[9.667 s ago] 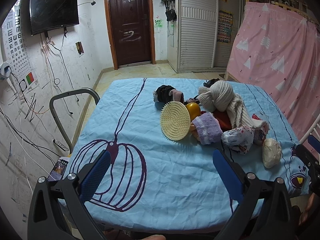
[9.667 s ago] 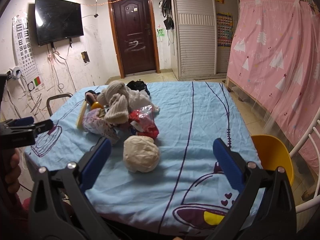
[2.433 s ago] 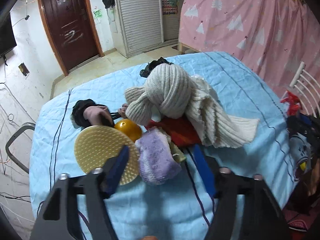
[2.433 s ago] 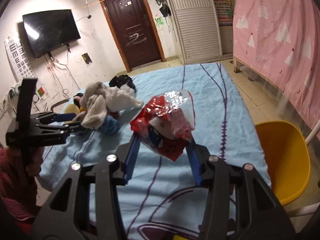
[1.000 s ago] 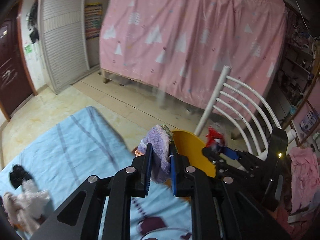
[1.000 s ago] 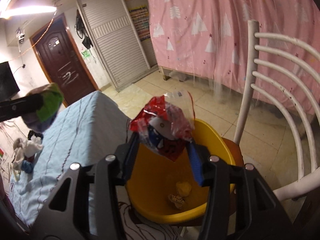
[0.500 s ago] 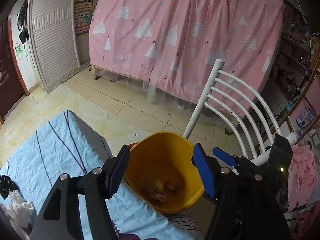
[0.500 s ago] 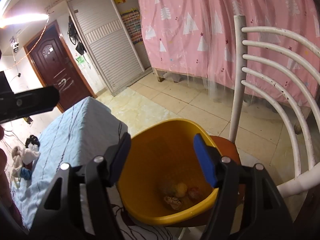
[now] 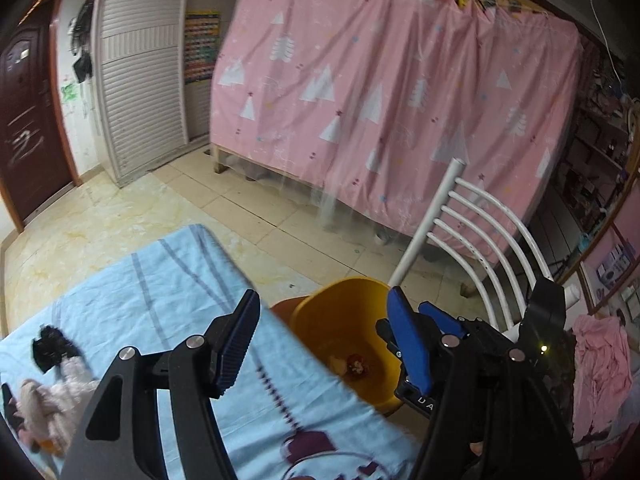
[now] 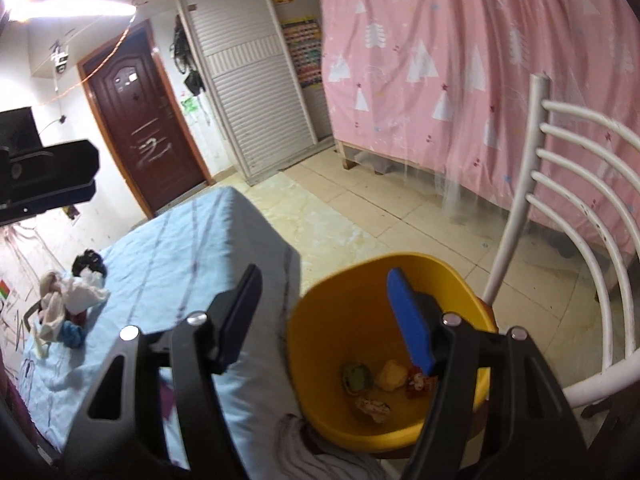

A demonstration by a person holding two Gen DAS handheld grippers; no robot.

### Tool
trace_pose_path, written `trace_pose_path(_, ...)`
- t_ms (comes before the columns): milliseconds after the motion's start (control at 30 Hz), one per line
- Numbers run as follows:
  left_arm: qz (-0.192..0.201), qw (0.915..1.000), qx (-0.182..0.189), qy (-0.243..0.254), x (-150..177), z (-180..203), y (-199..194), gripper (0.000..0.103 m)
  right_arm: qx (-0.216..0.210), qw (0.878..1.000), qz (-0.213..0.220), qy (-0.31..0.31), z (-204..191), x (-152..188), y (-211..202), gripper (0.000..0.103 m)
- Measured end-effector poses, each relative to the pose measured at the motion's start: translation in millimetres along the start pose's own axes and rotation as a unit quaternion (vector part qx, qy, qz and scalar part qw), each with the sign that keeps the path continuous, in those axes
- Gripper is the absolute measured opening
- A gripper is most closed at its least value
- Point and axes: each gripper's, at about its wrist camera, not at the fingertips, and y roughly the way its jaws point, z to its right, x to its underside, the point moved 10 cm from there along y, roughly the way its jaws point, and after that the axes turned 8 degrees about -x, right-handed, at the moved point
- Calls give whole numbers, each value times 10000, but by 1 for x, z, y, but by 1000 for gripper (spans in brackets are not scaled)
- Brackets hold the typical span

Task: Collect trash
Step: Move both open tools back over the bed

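A yellow basin (image 10: 360, 268) stands on the seat of a white chair (image 10: 516, 216), beside the blue-clothed table (image 10: 192, 240). On its bottom lie several scraps: a greenish wad (image 10: 356, 376), a yellow lump (image 10: 391, 374), a red wrapper (image 10: 418, 385). My right gripper (image 10: 324, 318) hangs open over the basin's near rim with nothing between its fingers. My left gripper (image 9: 324, 340) is open and bare too, above the table corner, with the basin (image 9: 340, 326) just past it. The right gripper's black frame (image 9: 536, 340) shows at its right.
A pile of clothes and oddments (image 10: 68, 304) lies at the table's far end, also seen as the pile (image 9: 48, 396). The left gripper's housing (image 10: 48, 176) juts in from the left. A pink curtain (image 9: 380, 92) hangs behind the chair, with tiled floor (image 10: 360, 200) between.
A second ago the left gripper held a purple cloth wad and the right a red wrapper over the basin. Both let go, opened, and have since drawn back and up a little.
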Motion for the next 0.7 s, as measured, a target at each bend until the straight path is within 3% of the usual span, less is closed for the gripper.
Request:
trace_pose_path(400, 219, 9952, -820, -491, 15, -108, -54, 61, -522, 9963, -223, -643, -102, 4, 21, 64)
trace_pose_path(700, 153, 9833, -1533, -966, 42, -212, -82, 62, -1066, 9862, -444, -1190, -184, 16, 31, 64)
